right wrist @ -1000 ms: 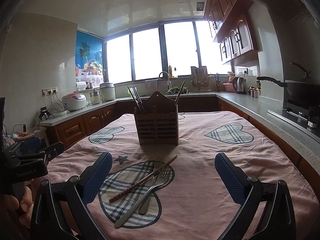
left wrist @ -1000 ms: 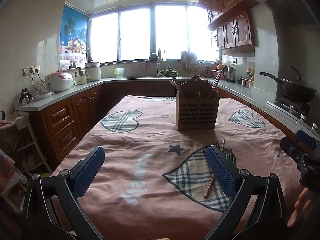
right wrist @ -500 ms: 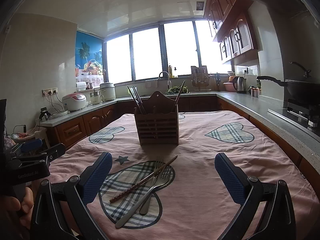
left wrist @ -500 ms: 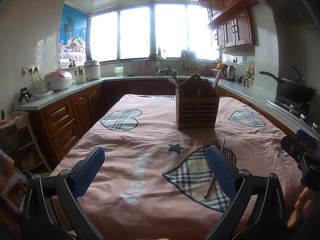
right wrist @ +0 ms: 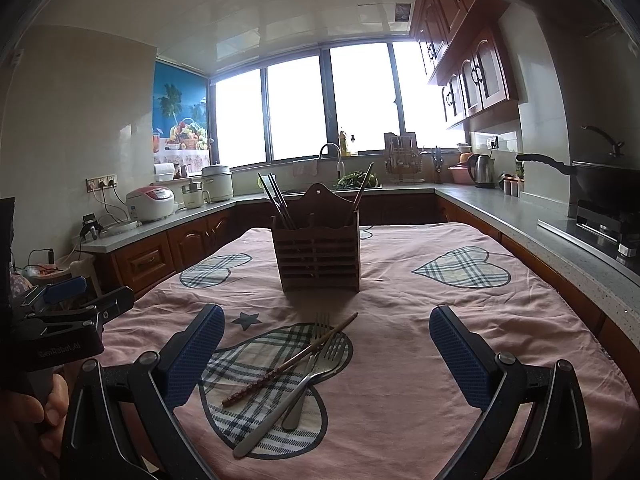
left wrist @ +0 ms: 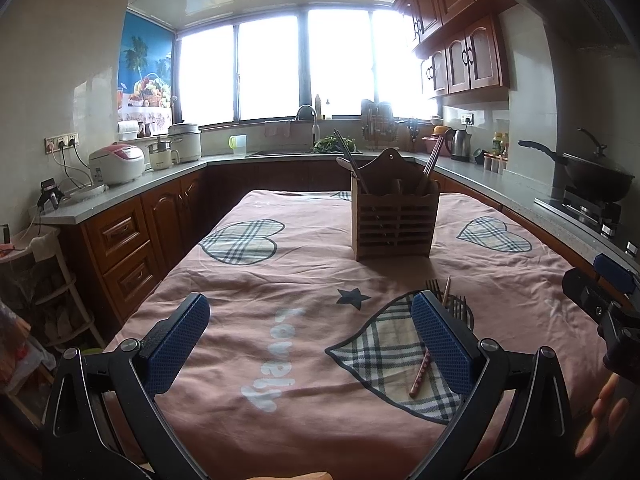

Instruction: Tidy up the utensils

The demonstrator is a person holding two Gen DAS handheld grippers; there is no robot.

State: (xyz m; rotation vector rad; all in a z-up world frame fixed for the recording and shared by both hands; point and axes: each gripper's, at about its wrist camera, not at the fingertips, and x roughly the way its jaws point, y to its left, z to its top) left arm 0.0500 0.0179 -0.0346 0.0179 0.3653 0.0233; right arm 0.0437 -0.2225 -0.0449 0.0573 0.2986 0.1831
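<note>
Desk (right wrist: 500,320) under a pink cloth carries a wooden holder (right wrist: 318,258) at its far middle, chopsticks standing in it. Left claw (left wrist: 310,338) and right claw (right wrist: 326,354) both gape wide, empty, above the near edge. Two forks (right wrist: 316,354) and a chopstick (right wrist: 290,360) lie crossed, touching, on the near plaid heart, between the right claw's fingers.

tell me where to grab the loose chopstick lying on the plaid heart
Take the chopstick by its patterned thick end, nearest the right tongs, coming from above. That end lies clear on the cloth, while its thin end crosses the two forks.
</note>
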